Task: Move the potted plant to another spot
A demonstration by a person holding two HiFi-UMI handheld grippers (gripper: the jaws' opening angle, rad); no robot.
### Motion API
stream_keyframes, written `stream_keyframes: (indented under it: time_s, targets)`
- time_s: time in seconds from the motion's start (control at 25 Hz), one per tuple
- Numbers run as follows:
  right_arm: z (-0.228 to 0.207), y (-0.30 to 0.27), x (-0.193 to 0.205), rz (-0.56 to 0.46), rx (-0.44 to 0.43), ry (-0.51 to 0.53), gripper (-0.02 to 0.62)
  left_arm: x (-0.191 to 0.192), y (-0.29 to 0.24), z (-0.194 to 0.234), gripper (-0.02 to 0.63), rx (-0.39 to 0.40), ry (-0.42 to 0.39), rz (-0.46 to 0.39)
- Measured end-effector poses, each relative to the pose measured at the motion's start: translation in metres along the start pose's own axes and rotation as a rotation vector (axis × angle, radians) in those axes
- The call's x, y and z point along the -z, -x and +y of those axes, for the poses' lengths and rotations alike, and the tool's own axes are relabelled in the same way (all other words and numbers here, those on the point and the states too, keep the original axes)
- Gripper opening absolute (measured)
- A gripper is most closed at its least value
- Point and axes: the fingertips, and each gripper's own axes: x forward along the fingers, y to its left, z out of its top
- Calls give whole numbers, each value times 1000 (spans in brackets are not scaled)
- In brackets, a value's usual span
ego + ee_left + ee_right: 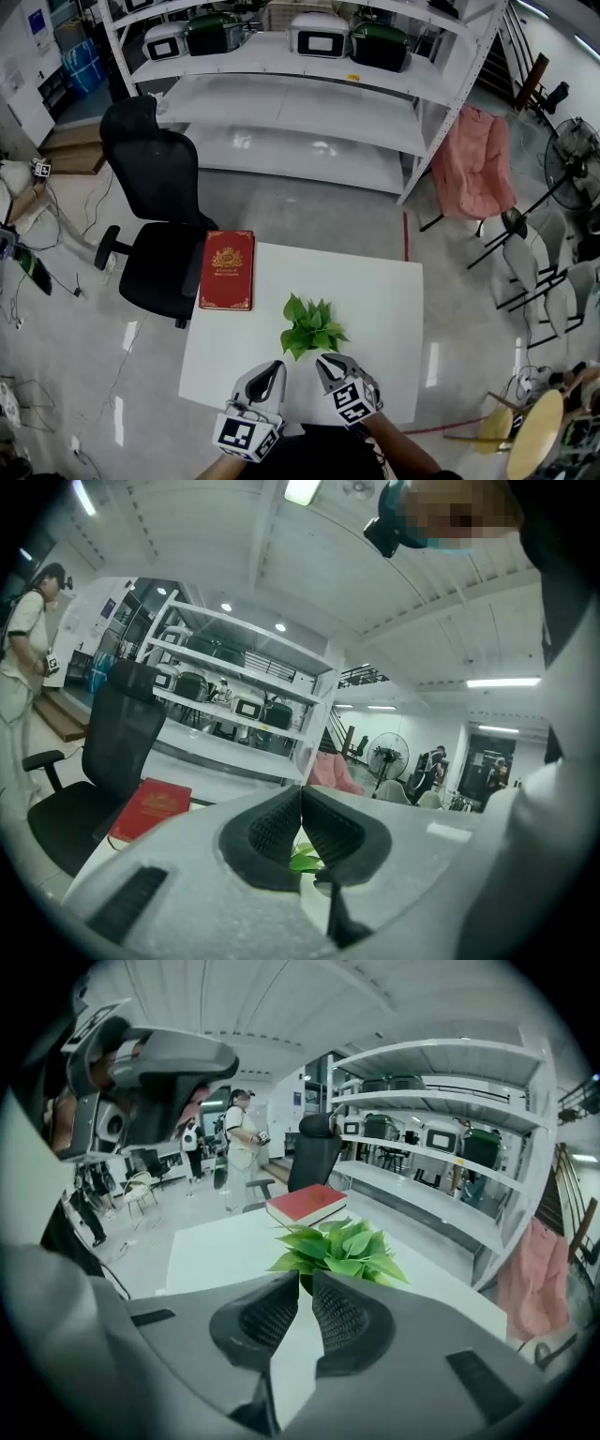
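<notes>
The potted plant (309,326), a small bunch of bright green leaves, stands near the middle of the white table (375,300). Its pot is mostly hidden under the leaves. Both grippers hover at the table's near edge, just short of the plant. My left gripper (277,366) is shut and empty, to the plant's near left; a bit of leaf (302,860) shows below its closed jaws. My right gripper (322,359) is also shut on nothing, with the plant (347,1246) right beyond its tips (305,1277).
A red book (227,269) lies at the table's far left corner. A black office chair (155,216) stands left of the table. White shelving (300,94) fills the back, with a pink folding chair (478,159) at right. A person (242,1143) stands beyond the table.
</notes>
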Motion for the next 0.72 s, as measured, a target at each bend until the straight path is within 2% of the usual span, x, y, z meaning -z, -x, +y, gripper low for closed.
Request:
stream_keyframes:
  time_s: [0.24, 0.48, 0.72]
  targets:
    - [1, -28, 17, 115, -54, 242, 15, 6, -13, 8, 17, -12, 10, 15]
    - [0, -45, 33, 223, -46, 512, 15, 13, -17, 13, 17, -19, 19, 34]
    - [-3, -59, 41, 301, -48, 674, 15, 16, -19, 15, 17, -20, 22, 36]
